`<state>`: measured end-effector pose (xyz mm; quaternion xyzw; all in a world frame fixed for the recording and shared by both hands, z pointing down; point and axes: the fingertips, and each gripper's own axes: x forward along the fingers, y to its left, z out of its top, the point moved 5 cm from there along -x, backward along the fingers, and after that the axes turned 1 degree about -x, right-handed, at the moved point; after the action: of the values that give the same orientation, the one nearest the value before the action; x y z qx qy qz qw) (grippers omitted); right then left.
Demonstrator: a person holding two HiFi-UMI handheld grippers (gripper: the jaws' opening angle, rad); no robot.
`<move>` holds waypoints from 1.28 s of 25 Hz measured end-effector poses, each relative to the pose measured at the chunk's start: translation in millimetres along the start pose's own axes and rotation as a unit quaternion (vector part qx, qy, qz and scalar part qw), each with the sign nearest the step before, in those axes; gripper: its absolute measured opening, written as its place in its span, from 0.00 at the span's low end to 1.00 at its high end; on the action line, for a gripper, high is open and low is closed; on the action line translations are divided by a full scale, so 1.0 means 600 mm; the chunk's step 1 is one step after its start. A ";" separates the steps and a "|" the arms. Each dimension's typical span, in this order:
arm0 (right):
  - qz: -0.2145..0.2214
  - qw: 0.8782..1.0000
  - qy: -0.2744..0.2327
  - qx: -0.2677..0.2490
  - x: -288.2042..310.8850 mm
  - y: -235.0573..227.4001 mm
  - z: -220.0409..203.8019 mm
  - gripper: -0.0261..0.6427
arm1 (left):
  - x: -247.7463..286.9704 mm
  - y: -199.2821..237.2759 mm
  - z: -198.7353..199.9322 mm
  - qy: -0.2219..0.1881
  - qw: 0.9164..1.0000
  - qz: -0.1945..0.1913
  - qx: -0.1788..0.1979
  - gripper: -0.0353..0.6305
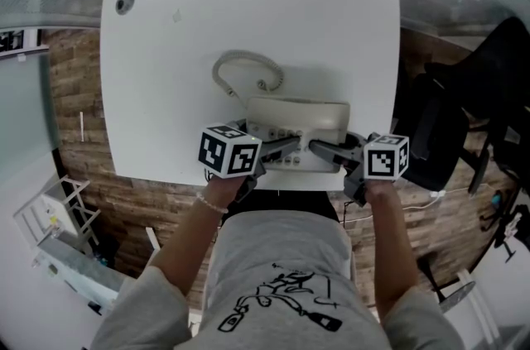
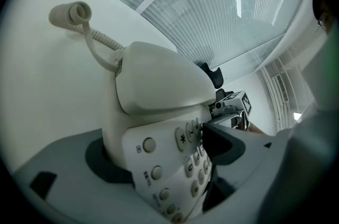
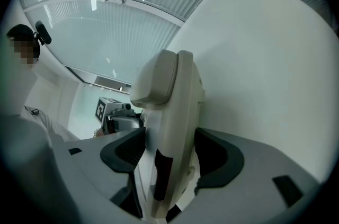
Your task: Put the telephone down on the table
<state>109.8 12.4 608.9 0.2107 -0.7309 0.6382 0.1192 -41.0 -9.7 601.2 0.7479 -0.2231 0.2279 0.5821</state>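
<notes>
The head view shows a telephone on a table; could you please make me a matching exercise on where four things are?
1 telephone
2 cord
3 left tool
4 right tool

A looped on the table beyond the telephone
B at the telephone's right side
C at the table's near edge
D at the telephone's left side

Pairs: 1-C, 2-A, 3-D, 4-B
</notes>
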 end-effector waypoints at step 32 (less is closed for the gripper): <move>-0.008 1.000 0.013 -0.003 0.005 -0.015 -0.006 0.50 | -0.006 0.007 -0.003 0.012 0.999 0.026 -0.014 0.66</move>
<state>111.1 14.9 618.8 0.2082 -0.7296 0.6374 0.1346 -46.4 -8.7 602.9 0.7308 -0.2384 0.2487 0.5893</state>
